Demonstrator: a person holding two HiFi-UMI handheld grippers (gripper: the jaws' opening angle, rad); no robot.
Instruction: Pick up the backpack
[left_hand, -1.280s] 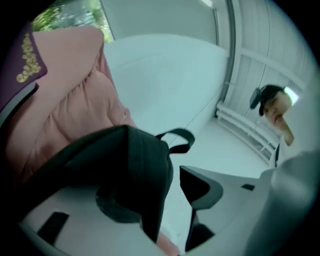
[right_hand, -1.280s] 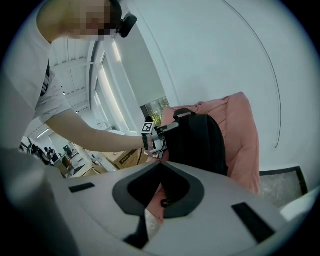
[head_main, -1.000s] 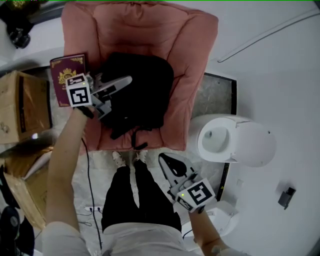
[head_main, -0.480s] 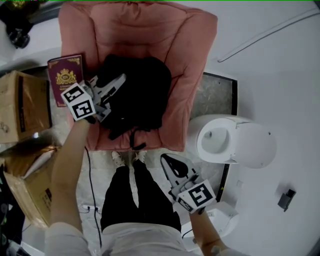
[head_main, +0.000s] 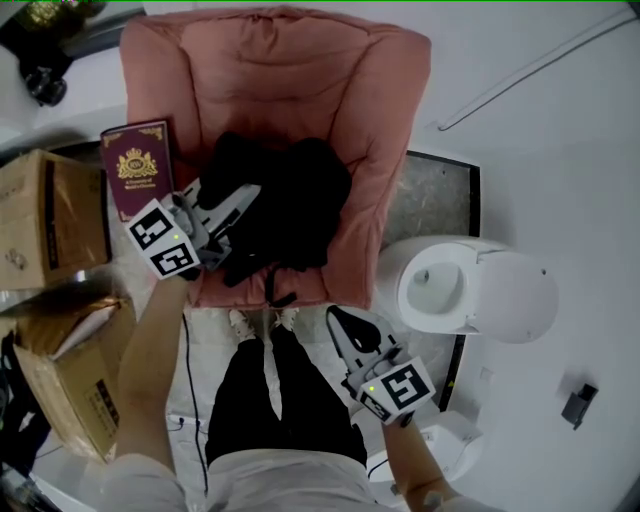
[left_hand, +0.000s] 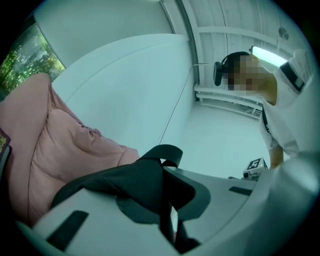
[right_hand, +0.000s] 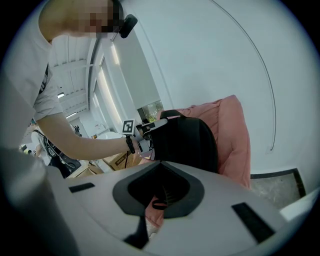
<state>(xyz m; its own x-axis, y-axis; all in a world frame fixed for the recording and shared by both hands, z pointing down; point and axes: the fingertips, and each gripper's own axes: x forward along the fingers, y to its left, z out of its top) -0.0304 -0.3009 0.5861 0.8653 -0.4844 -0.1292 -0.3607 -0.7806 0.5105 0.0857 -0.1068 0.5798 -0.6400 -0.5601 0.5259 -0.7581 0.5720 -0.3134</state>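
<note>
Claws: left claw clamped on backpack; right claw closed, empty.

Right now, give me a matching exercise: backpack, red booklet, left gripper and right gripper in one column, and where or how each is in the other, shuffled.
Column one:
1. backpack
2. red booklet
3. left gripper
4. right gripper

Column two:
A. shut, nothing in it, over the person's legs
B. on the pink armchair
C. shut on the backpack's black strap
D. at the armchair's left edge in the head view

Pairs: 1-B, 2-D, 3-C, 4-A.
</note>
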